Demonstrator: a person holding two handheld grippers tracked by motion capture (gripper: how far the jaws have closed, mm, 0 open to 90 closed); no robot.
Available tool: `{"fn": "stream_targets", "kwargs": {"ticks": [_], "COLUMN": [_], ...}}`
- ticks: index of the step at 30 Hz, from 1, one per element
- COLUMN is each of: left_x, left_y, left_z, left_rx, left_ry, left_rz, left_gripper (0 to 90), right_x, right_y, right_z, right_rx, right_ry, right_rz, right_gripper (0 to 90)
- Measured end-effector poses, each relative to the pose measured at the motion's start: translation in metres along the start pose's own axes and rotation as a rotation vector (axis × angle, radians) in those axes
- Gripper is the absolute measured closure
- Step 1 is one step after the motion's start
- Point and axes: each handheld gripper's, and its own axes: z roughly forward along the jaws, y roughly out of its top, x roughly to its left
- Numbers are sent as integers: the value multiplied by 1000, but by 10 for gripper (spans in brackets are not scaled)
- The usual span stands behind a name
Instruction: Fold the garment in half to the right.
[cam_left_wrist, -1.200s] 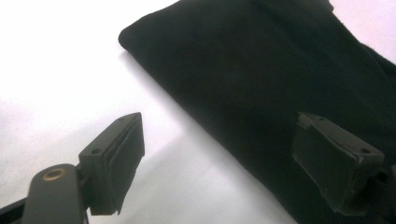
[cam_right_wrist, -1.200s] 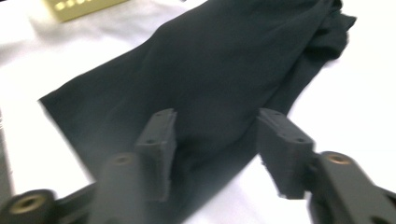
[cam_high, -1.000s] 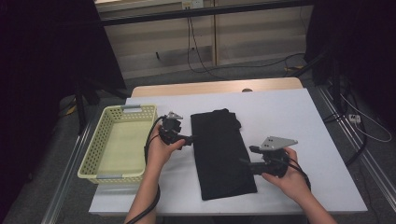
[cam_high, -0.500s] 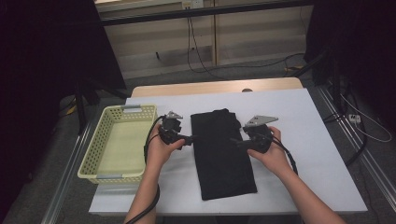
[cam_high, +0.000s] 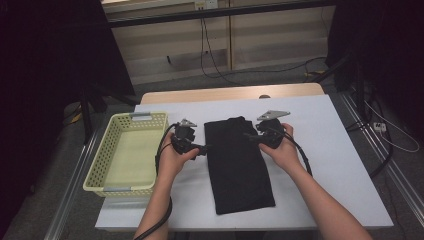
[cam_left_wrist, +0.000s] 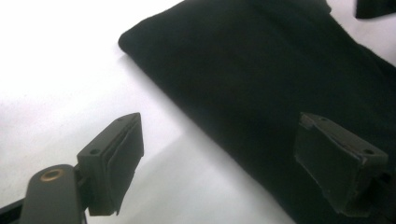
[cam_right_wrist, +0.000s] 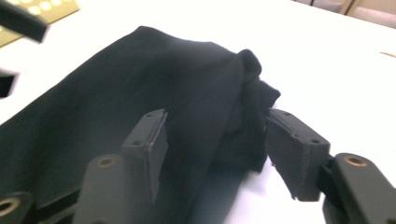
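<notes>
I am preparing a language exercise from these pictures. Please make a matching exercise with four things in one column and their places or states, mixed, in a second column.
Things:
1. basket
2. black cloth
3. left gripper
4. right gripper

Places or states:
A. folded, in the middle of the table
B. open, at the cloth's edge on the basket's side
C. pale yellow, empty, at the table's left
D. jaws apart around the cloth's bunched far corner

Pairs: 1-C, 2-A, 3-B, 4-D
</notes>
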Motion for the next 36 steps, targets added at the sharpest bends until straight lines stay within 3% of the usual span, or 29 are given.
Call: {"fn": "stream_targets", "kwargs": {"ticks": [2, 6, 10, 12, 15, 18, 26, 30, 32, 33, 34, 36], "left_x": [0, -3, -2, -1, 1, 2, 0, -2, -1, -1, 0, 0], "left_y": [0, 0, -2, -2, -3, -4, -3, -2, -3, -3, -4, -4], "left_z": [0, 4, 5, 4, 3, 0, -2, 0, 1, 1, 1, 1], "left_rx": [1, 10, 15, 12, 9, 4, -5, -4, 2, 0, 0, 3], "left_ry": [1, -8, -11, -7, -8, -1, -10, -19, -19, -17, -12, -16], "left_rz": [0, 11, 6, 3, 2, -2, 6, 11, 10, 6, 6, 3], "left_gripper": [167, 168, 168, 168, 168, 168, 170, 170, 170, 170, 170, 170], "right_x": [-2, -4, -9, -11, -10, -8, -8, -13, -20, -21, -22, -25], "right_y": [3, 7, 8, 8, 7, 7, 18, 17, 9, 7, 7, 8], "right_z": [7, 22, 37, 43, 50, 51, 27, 26, 35, 37, 38, 36], "right_rx": [-12, 10, 25, 35, 63, 59, -10, 7, 48, 53, 53, 34], "right_ry": [10, -9, -24, -10, -29, -18, -38, -64, -53, -51, -80, -120], "right_rz": [13, -2, 25, 43, 35, 32, 61, 49, 72, 72, 63, 72], "right_gripper": [501, 585, 639, 686, 723, 852, 859, 842, 842, 794, 723, 708]}}
